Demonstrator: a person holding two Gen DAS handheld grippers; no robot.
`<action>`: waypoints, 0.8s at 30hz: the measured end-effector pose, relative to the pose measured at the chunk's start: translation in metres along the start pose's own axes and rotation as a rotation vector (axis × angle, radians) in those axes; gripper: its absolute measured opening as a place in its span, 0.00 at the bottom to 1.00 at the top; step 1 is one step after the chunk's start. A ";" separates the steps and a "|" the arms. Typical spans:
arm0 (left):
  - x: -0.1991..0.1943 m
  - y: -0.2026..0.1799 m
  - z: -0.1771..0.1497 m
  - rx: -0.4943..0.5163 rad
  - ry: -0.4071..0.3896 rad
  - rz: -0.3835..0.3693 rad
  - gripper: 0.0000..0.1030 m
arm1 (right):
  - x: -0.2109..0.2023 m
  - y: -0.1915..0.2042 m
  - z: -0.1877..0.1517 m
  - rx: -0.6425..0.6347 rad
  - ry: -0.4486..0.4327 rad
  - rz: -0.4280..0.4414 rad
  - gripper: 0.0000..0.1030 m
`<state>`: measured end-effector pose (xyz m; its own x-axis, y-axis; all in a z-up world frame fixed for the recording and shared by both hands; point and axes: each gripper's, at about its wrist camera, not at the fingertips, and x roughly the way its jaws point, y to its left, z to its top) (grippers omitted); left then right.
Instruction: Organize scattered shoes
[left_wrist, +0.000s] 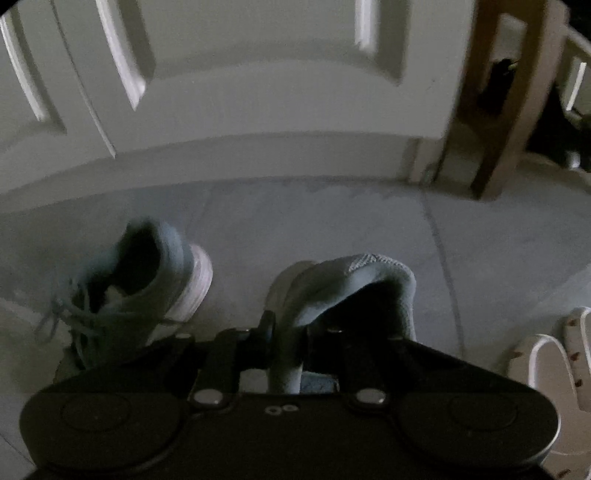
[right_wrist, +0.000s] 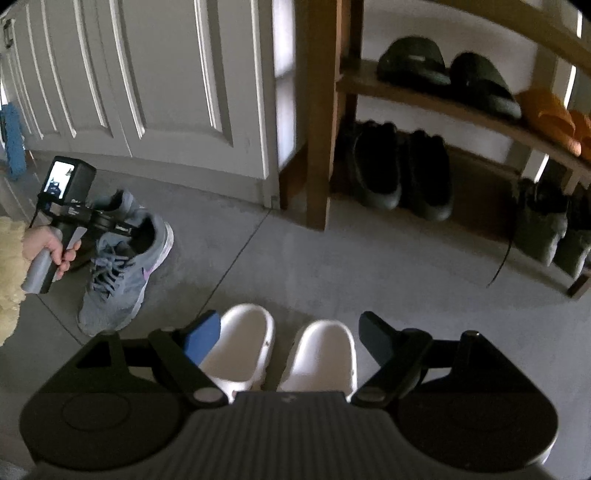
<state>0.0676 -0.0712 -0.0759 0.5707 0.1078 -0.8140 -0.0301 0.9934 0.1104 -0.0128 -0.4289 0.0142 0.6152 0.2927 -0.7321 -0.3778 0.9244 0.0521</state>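
Observation:
In the left wrist view my left gripper (left_wrist: 290, 328) is shut on the collar of a grey sneaker (left_wrist: 354, 284), whose opening faces me. A second grey sneaker (left_wrist: 144, 284) with loose laces lies on the floor to its left. The right wrist view shows that gripper (right_wrist: 127, 229) held by a hand (right_wrist: 48, 247) over both grey sneakers (right_wrist: 122, 288). My right gripper (right_wrist: 291, 325) stands open above a pair of white clogs (right_wrist: 243, 343), one finger on either side and neither pad touching them.
A wooden shoe rack (right_wrist: 317, 147) stands at the right with black slides (right_wrist: 443, 74), orange slides (right_wrist: 550, 118), black shoes (right_wrist: 402, 173) and dark boots (right_wrist: 546, 225). White panelled doors (right_wrist: 147, 74) close the back. The floor is grey tile (right_wrist: 332, 266).

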 end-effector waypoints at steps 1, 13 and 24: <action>-0.011 -0.005 0.000 -0.005 -0.025 -0.007 0.12 | -0.001 -0.002 0.000 0.004 -0.002 -0.001 0.82; -0.090 -0.103 0.012 0.080 -0.191 -0.133 0.12 | -0.021 -0.050 -0.052 0.194 -0.045 -0.052 0.82; -0.141 -0.217 0.040 0.189 -0.273 -0.343 0.12 | -0.068 -0.110 -0.112 0.371 -0.143 -0.154 0.82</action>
<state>0.0269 -0.3037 0.0379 0.7175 -0.2642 -0.6445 0.3327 0.9429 -0.0161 -0.0902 -0.5782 -0.0182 0.7447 0.1509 -0.6501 -0.0156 0.9778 0.2092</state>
